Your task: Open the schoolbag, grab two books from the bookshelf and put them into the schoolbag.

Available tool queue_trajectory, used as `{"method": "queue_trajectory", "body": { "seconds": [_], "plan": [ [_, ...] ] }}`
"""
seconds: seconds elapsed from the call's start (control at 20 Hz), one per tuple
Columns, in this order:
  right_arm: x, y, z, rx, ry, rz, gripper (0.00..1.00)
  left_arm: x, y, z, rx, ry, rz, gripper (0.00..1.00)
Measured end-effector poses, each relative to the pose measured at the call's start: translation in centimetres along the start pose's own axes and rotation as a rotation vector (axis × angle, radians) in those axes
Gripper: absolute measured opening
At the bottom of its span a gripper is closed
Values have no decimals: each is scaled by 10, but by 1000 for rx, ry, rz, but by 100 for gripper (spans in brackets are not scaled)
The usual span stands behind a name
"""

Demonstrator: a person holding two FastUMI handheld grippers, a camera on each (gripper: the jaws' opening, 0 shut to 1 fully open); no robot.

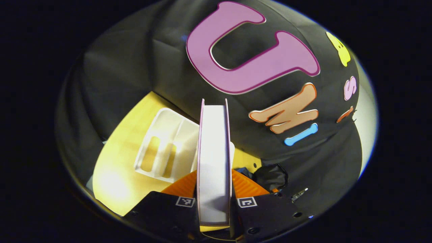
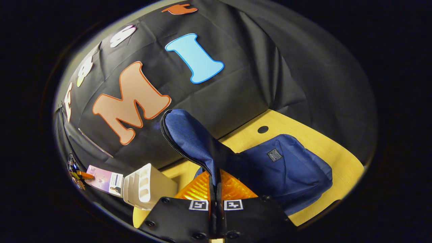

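Nearest the lens in the left gripper view: left gripper [image 1: 214, 199] clamped on a book [image 1: 214, 158], both fingers pressing its covers near one end, page block facing the camera and standing edge-on, lifted clear of the yellow table [image 1: 118, 168]. White bookshelf [image 1: 165, 148] sits on the table behind and to the left of the book; its slots look empty from this angle. Right gripper view: right gripper [image 2: 216, 202] pinched closed on the flap [image 2: 192, 138] of the blue schoolbag [image 2: 290, 168], fabric held up with the zipper teeth along its edge, bag body lying on the table to the right. The bookshelf [image 2: 145, 185] shows lower left, with what looks like a second book [image 2: 104, 180] held off beyond it. Handling judgement: book appears stiff and moderately light, but the covers are likely smooth, so a grip near one end could let it pivot; holding closer to the middle would be steadier. Bag cloth is soft and limp, will sag shut if released, so the flap wants holding by the zipper edge while the book slides in.
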State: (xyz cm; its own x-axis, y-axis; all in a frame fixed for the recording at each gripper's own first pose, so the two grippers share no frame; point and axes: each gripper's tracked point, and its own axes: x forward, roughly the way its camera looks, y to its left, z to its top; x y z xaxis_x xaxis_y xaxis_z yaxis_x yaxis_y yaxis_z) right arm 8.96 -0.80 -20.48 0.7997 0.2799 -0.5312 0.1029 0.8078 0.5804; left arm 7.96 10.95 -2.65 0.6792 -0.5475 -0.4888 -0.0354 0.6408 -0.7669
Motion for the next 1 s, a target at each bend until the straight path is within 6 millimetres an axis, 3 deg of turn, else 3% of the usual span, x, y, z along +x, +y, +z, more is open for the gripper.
{"method": "queue_trajectory", "body": {
  "seconds": [0.4,0.7,1.0],
  "plan": [
    [0,0,-4,7,0,10,3,54,-38,-49,-1,67,-94,31],
    [-1,-2,-1,19,-2,18,3,109,-87,-85,-36,120,-179,31],
    [0,-2,-1,30,1,28,3,170,-111,-129,-69,200,-202,31]
  ]
}}
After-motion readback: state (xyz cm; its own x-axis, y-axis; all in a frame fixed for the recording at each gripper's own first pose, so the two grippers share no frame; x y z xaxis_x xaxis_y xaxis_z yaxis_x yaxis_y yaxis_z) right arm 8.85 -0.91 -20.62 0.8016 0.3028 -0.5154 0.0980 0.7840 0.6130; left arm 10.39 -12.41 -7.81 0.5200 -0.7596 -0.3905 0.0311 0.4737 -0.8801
